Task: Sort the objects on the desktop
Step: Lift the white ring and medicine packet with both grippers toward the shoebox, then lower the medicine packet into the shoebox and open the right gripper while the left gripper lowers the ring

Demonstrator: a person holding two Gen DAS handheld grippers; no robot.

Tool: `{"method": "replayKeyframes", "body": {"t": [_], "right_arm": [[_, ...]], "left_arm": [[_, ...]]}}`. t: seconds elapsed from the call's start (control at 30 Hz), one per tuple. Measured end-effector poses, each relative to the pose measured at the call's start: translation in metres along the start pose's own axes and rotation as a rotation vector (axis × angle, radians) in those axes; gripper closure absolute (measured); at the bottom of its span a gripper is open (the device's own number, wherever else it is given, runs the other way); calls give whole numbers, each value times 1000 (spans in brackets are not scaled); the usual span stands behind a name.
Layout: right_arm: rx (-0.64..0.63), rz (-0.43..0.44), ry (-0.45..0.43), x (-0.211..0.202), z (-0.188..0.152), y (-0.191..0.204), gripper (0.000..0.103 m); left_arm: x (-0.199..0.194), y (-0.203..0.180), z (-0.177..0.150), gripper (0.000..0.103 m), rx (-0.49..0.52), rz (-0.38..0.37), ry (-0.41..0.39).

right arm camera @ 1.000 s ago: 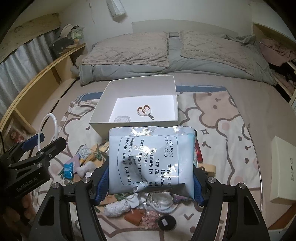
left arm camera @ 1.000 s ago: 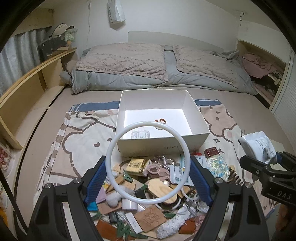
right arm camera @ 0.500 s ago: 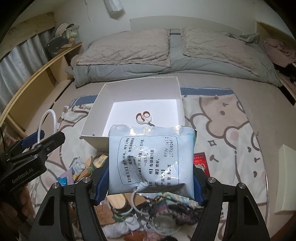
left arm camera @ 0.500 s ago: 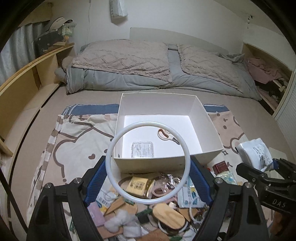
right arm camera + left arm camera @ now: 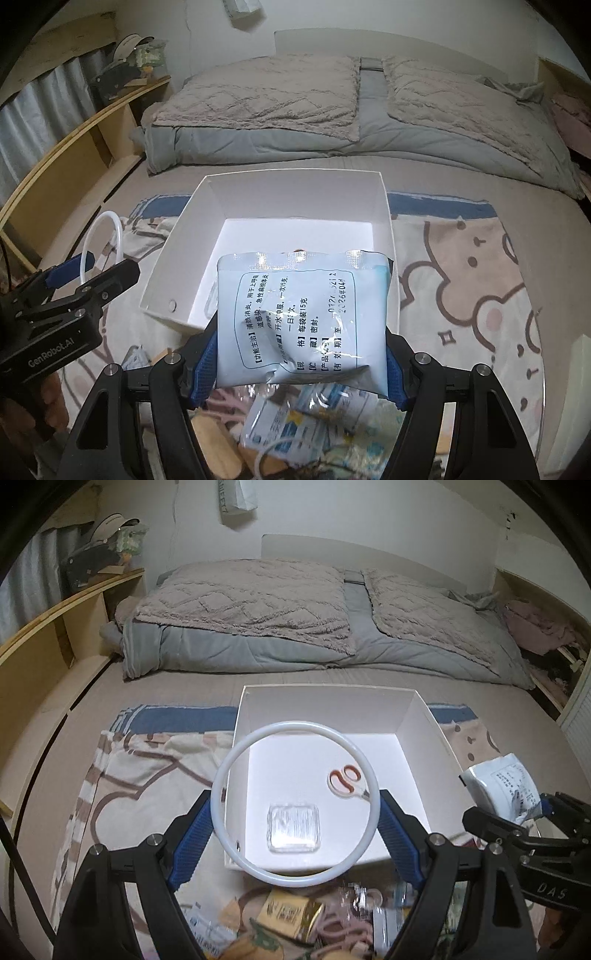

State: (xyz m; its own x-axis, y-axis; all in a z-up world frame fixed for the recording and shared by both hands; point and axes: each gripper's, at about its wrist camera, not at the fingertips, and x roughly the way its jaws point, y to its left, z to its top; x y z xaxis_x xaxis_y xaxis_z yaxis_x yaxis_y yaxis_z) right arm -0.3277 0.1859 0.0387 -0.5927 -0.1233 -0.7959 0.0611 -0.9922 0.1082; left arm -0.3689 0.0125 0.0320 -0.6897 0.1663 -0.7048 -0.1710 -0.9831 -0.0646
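while clutter pile [image 5: 295, 923] sits blurry at near edge, maybe packets and small gold box, left gripper [image 5: 295, 814] pinches white ring [image 5: 236, 845] upright between blue pads, over near wall of white box [image 5: 424, 723]. right gripper [image 5: 301, 354] clamps pale blue sachet [image 5: 303, 317] by both side edges, just over box's near rim. inside box: orange scissors [image 5: 345, 781], clear square case [image 5: 293, 823]. beyond, bed [image 5: 258, 602].

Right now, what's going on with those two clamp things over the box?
A person is sorting clutter into a white box. The left gripper holds a white ring; the right gripper holds a printed sachet. Both hang near the box's front edge, not yet released. Scissors and a clear case already lie inside.
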Motion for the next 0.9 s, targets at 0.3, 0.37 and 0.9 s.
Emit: {"method": "replayKeyframes", "body": {"t": [0.3,0.37,0.9], "right_arm": [[47,-5,-3,29,14,-16,31],[58,2,24,40,12,-20,31],[45,17,184,122,-3,0,31]], "left_arm": [[33,15,0,18,-71,16,22],[37,21,-1,18,-91,25,24],[65,19,-16,18,-77,43,68]]}}
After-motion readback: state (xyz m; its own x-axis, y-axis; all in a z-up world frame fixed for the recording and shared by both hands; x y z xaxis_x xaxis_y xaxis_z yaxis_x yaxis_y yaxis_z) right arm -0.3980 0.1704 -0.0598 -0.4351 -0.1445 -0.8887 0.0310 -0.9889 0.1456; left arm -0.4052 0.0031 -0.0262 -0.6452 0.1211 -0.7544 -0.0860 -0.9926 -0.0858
